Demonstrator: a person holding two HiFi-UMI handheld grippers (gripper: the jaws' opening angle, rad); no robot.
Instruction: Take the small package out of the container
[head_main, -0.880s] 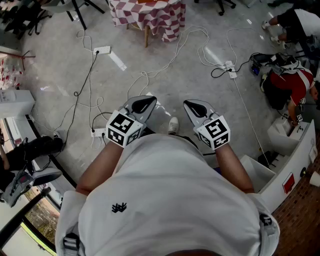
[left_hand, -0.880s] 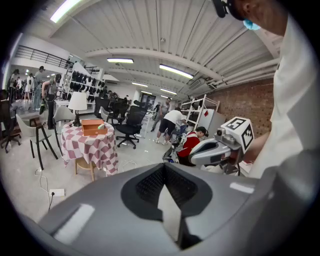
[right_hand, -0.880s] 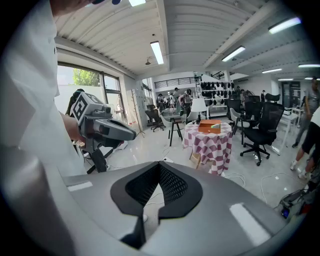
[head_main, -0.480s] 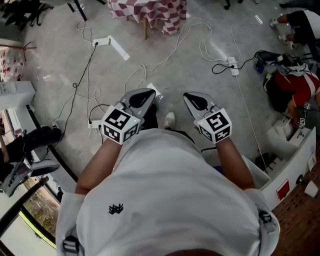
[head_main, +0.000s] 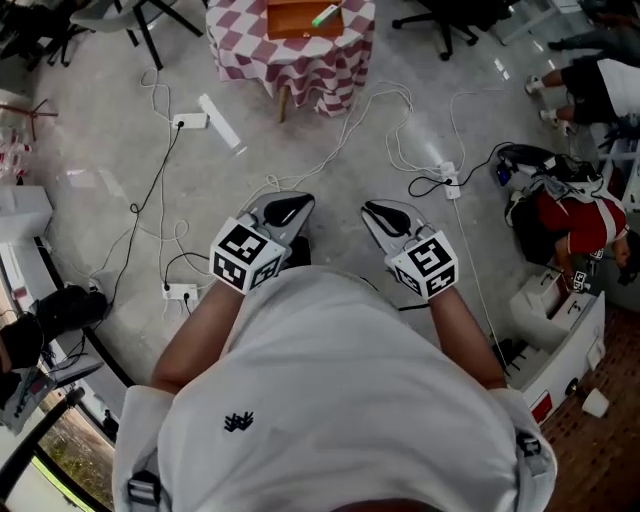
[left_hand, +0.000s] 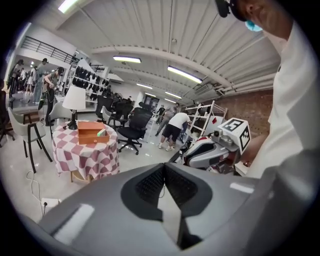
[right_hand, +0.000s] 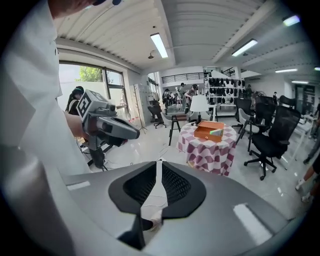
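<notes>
The small green package (head_main: 325, 14) lies inside the orange-brown wooden box (head_main: 297, 20), at the box's right end, at the very top of the head view. The box sits on a round surface (head_main: 330, 62) covered with a red-and-white checked cloth. In both gripper views the box and package look small and far off.

Below the surface in the head view is a wide grey floor (head_main: 90, 200). Thin white cables (head_main: 345, 130) loop across it, and a white power strip (head_main: 195, 121) lies at the upper left.

Both tools are in the lower middle of the head view, close to the person's white shirt (head_main: 340, 400) and well apart from the box. The left gripper (head_main: 288, 207) has its fingers pressed together at the tips, with nothing in them. The right gripper (head_main: 385, 213) has its fingers only a thin crack apart, and they hold nothing too.

I think the job has not really started. The person must walk over first, and a foot could catch on a cable. The fingers must open wider before they go into the box, or they will just push the package. The package sits against the box wall, so a pinch could slip off it. A hard bump could slide the box on the cloth.
</notes>
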